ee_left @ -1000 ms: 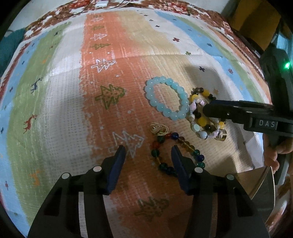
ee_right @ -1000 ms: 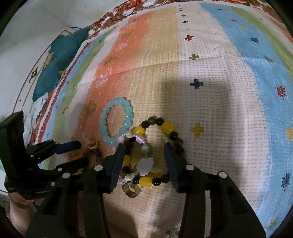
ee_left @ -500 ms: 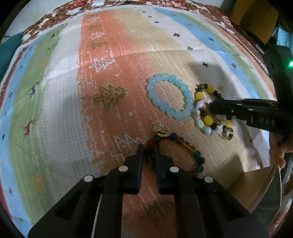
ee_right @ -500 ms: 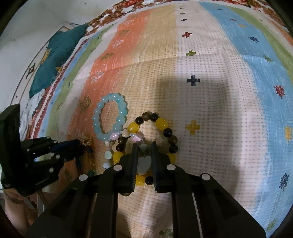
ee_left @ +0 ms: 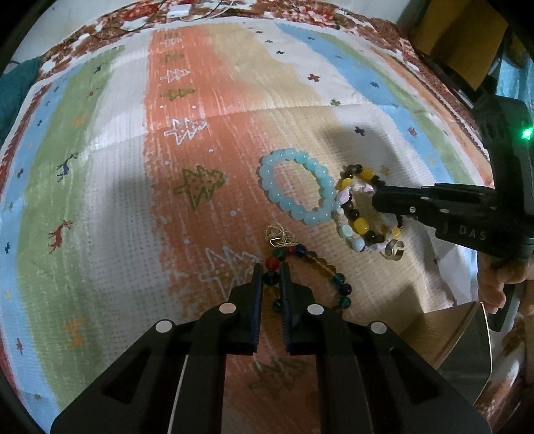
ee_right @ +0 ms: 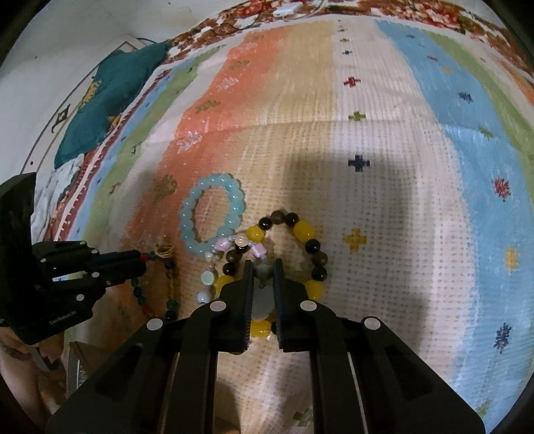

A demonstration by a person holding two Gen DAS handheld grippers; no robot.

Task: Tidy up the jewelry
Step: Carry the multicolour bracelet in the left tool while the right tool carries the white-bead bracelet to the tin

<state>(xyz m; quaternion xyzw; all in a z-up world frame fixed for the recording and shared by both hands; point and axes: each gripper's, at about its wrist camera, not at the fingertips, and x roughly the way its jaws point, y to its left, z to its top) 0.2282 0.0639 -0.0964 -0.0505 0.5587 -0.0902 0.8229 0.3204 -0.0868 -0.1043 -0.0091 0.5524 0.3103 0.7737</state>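
Observation:
Three bead bracelets lie on a striped bedspread. My left gripper (ee_left: 271, 267) is shut on the dark multicolour bead bracelet (ee_left: 340, 279), which has a gold wire charm (ee_left: 279, 234). My right gripper (ee_right: 262, 264) is shut on a pale bead of the pastel shell bracelet (ee_right: 207, 277), which lies tangled with the yellow-and-black bead bracelet (ee_right: 303, 230). The light blue bead bracelet (ee_left: 293, 187) lies free on the cloth, touching that pile; it also shows in the right wrist view (ee_right: 213, 213). A metal ring (ee_left: 393, 249) sits at the pile's near edge.
A cardboard box with a shiny edge (ee_left: 467, 334) stands at the near right of the left wrist view. A teal cushion (ee_right: 110, 90) lies at the far left of the bed. A white charger and cables (ee_left: 180, 11) lie at the far edge.
Both grippers went from wide open to shut. The left one closed on the dark multicolour bracelet, the right one on the pastel bracelet. The beads have shifted slightly.

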